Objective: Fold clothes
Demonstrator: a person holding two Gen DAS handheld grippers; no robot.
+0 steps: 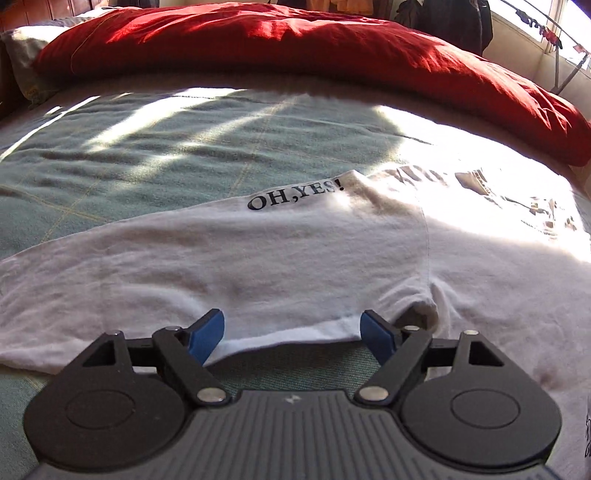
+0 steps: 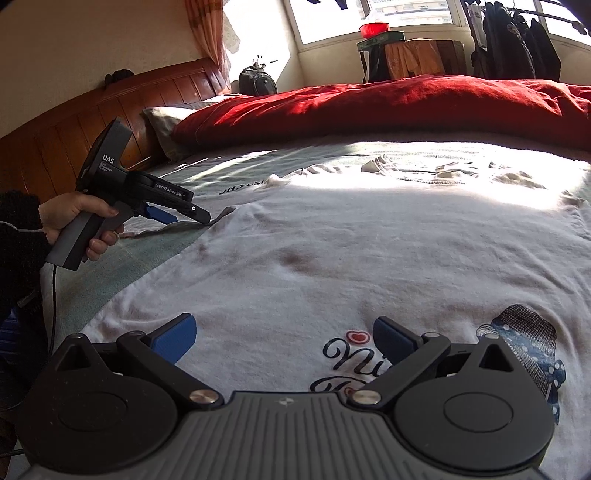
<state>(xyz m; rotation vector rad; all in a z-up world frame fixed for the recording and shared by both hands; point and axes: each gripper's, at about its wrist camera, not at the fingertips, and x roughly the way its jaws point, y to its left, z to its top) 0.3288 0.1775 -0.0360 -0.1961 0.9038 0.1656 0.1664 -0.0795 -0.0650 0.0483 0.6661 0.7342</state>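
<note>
While the shirt (image 2: pixel 332 251) lay flat on the bed (image 1: pixel 129 147), I judged it light and limp, best pinched at the sleeve hem (image 1: pixel 288 334); both grippers (image 1: pixel 293 334) (image 2: pixel 284 338) stood spread, holding nothing.

There was one white T-shirt (image 2: pixel 332 236) spread on one bed (image 1: pixel 110 147), with one red duvet (image 1: pixel 258 40) and one pillow (image 2: pixel 166 118) at the far side. Two grippers showed, the left gripper (image 1: pixel 293 334) and the right gripper (image 2: pixel 284 338), each with two blue pads, and one hand (image 2: pixel 79 221) held the left one. By the window stood one backpack (image 2: pixel 257 79) and one red bowl (image 2: pixel 375 28).
</note>
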